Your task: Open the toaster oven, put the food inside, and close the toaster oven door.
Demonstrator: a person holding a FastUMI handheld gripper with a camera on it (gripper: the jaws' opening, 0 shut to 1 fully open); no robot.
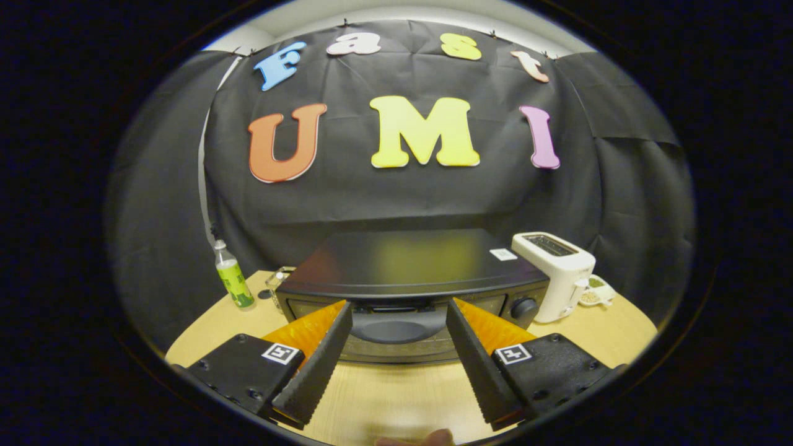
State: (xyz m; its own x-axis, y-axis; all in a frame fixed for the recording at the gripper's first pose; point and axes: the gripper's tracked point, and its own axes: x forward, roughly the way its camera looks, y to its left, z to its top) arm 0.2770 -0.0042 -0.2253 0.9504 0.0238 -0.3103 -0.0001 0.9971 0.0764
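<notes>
- No wording is readable on any object.
- White sticker [503,254] on the toaster oven [403,260] top, toward its 2 o'clock corner: too small to read.
- Bottle [232,279] at the oven's 9 o'clock: its label is blurred.
- Square coded markers [282,354] on the gripper [398,306], fingers spread apart before the oven door: patterns, no letters.

A recording booth, not a home: black cloth wall [396,192] behind a round wooden table [396,396] carrying kitchen appliances

Wooden table [396,396]: toaster oven [409,272], toaster [557,272], bottle [232,279].
</notes>
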